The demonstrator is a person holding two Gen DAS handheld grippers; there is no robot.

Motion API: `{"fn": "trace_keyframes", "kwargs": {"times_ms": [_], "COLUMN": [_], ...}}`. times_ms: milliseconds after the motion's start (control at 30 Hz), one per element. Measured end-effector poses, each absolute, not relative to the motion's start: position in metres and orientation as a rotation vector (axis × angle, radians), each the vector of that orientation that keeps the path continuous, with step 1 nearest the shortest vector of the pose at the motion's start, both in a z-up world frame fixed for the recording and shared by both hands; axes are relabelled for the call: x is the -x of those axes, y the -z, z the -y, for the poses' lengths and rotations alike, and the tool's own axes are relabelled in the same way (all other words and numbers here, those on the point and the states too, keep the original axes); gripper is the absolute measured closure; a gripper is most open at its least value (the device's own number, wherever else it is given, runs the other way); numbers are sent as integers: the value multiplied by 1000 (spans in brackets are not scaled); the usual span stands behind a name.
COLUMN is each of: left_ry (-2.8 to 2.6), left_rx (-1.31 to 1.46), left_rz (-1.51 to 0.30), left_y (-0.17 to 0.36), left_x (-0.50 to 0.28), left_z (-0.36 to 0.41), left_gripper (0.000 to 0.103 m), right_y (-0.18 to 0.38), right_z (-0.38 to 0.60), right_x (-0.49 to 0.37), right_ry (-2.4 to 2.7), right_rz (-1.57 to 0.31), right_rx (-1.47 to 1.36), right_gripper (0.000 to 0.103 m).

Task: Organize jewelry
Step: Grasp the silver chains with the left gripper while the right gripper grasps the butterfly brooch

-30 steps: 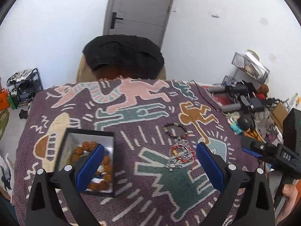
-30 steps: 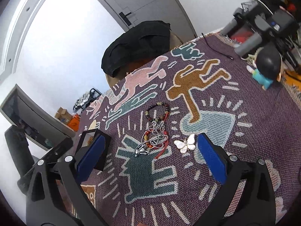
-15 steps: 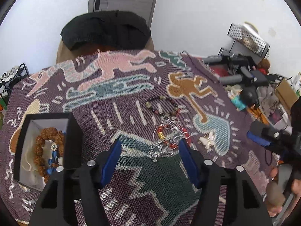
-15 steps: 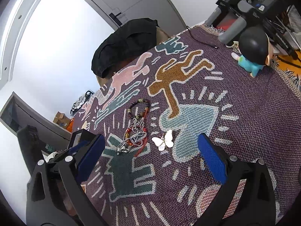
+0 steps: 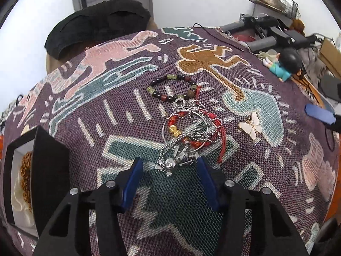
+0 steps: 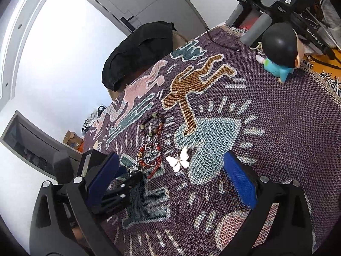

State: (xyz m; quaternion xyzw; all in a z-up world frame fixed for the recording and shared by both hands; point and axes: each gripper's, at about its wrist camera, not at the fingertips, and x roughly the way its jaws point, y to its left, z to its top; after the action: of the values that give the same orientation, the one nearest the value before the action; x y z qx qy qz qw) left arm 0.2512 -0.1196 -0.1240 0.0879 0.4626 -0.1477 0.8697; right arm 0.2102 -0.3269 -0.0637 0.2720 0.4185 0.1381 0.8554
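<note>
Purple woven blanket (image 5: 119,115) with cartoon figures, spread over a table, door and white wall behind. Nearest, left gripper (image 5: 169,171) low over the cloth, blue pads parted to a middling gap, holding nothing, straddling a silver pendant (image 5: 173,163) at the near end of a tangle (image 5: 191,128). Off to the left edge, black box (image 5: 49,170) with brown beads already inside. Just beyond the pendant, the tangle itself: silver chain, thin wire hoop, red cord with red and gold beads, all overlapping. Touching its far end, a bead bracelet (image 5: 172,88) of dark and pale green beads. Right of the tangle and apart from it, a white butterfly brooch (image 5: 250,128). Farther right, right gripper (image 6: 170,175) hovering, pads wide apart, empty, brooch ahead between them. Beyond that, a doll (image 6: 279,49) and clutter at the table's end.

Probably light, limp and slippery, the chain; likely to drag cord and hoop along when lifted. Best pinched at the pendant, the one solid lump, rather than at loose links. Hoop looks thin, probably easily bent. Brooch looks rigid but delicate; safer taken across the body than by the wing tips.
</note>
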Motion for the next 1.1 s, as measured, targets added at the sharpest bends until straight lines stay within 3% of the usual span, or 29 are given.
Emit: {"fn": "trace_keyframes", "kwargs": {"times_ms": [267, 333, 367, 400, 500, 533, 1100], "left_ry": [333, 340, 339, 337, 338, 334, 339], "left_rx": [-198, -176, -177, -182, -175, -164, -45], "left_rz": [-941, -939, -937, -935, -940, -941, -785], "left_y": [125, 125, 125, 125, 123, 123, 46], "left_x": [-259, -260, -259, -257, -252, -251, -225], "left_z": [125, 122, 121, 122, 118, 116, 84], "left_gripper": [66, 67, 70, 72, 83, 92, 92], "right_y": [69, 71, 73, 77, 88, 90, 102], "right_z": [320, 317, 315, 312, 303, 301, 249], "right_x": [-214, -217, -219, -222, -228, -230, -259], "right_ry": [-265, -252, -246, -246, -248, -250, -218], "right_rz": [-896, -904, -916, -939, -977, -985, -1086], "right_rx": [-520, -492, -481, -468, -437, -423, -55], "right_gripper": [5, 15, 30, 39, 46, 46, 46]}}
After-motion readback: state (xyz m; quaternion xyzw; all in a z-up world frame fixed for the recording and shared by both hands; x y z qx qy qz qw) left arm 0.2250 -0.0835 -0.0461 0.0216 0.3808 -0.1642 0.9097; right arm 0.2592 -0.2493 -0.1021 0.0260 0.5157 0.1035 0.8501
